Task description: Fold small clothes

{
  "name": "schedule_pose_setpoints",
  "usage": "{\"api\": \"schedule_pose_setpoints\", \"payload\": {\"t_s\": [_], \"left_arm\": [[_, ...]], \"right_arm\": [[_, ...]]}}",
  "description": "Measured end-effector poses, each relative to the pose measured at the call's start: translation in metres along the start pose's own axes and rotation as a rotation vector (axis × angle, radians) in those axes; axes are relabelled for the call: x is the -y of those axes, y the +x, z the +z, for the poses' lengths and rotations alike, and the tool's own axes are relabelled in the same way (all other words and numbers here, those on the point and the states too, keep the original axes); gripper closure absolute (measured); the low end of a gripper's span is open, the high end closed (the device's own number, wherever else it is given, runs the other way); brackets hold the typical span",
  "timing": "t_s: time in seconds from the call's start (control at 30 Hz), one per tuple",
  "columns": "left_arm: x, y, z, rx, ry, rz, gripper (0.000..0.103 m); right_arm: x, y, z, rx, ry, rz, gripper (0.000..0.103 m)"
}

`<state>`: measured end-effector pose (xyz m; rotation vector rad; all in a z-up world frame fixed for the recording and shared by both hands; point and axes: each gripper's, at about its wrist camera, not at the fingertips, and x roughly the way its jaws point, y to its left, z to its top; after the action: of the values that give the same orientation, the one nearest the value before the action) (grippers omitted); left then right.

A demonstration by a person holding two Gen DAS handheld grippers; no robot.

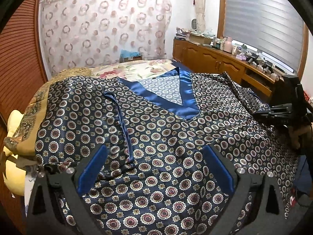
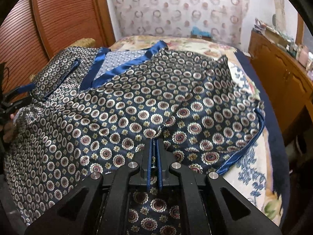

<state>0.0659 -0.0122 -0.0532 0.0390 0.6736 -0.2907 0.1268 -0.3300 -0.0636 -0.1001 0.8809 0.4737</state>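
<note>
Left gripper (image 1: 155, 168) gapes above patterned navy top (image 1: 156, 137).

bed (image 1: 137, 68) with floral cover, far end bare | yellow pillow (image 1: 13, 168) at bed's left edge | patterned curtain (image 1: 101, 29) behind bed | slatted wooden door (image 1: 17, 58) at left | wooden cabinet (image 1: 211, 58) along right wall, top crowded with small items | window blind (image 1: 264, 19) above cabinet

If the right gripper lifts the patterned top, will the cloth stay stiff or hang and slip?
The top probably hangs limp: it already drapes in soft folds around the right gripper pinching it. Its shiny surface and blue trim suggest slippery satin, so folds may slide on the bedspread. It looks light.
</note>
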Motion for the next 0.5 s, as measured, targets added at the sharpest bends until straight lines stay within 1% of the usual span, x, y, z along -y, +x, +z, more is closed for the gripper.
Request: {"api": "schedule_pose_setpoints", "payload": {"t_s": [0.07, 0.13, 0.2, 0.3, 0.33, 0.37, 0.43, 0.5], "left_arm": [[0.001, -0.003, 0.001, 0.009, -0.004, 0.001, 0.003], [0.003, -0.006, 0.001, 0.016, -0.006, 0.0, 0.003], [0.006, -0.009, 0.002, 0.026, -0.003, 0.004, 0.003], [0.012, -0.013, 0.003, 0.043, 0.005, 0.011, 0.003], [0.013, -0.015, 0.004, 0.049, 0.008, 0.014, 0.003], [0.016, -0.017, 0.004, 0.055, 0.012, 0.018, 0.003], [0.02, -0.018, 0.005, 0.063, 0.016, 0.019, 0.003], [0.024, -0.02, 0.005, 0.073, 0.016, 0.015, 0.003]], "right_arm": [[0.002, -0.003, -0.002, 0.003, 0.005, 0.002, 0.099], [0.0, -0.005, -0.004, 0.007, 0.004, -0.001, 0.095], [-0.003, -0.01, -0.005, 0.013, -0.006, -0.02, 0.086], [-0.004, -0.024, -0.003, 0.046, -0.017, -0.049, 0.079], [-0.002, -0.029, -0.001, 0.061, -0.017, -0.062, 0.072], [0.001, -0.035, 0.0, 0.078, -0.013, -0.079, 0.066], [0.013, -0.048, 0.003, 0.114, 0.007, -0.104, 0.061], [0.028, -0.054, 0.005, 0.121, 0.04, -0.128, 0.055]]}}
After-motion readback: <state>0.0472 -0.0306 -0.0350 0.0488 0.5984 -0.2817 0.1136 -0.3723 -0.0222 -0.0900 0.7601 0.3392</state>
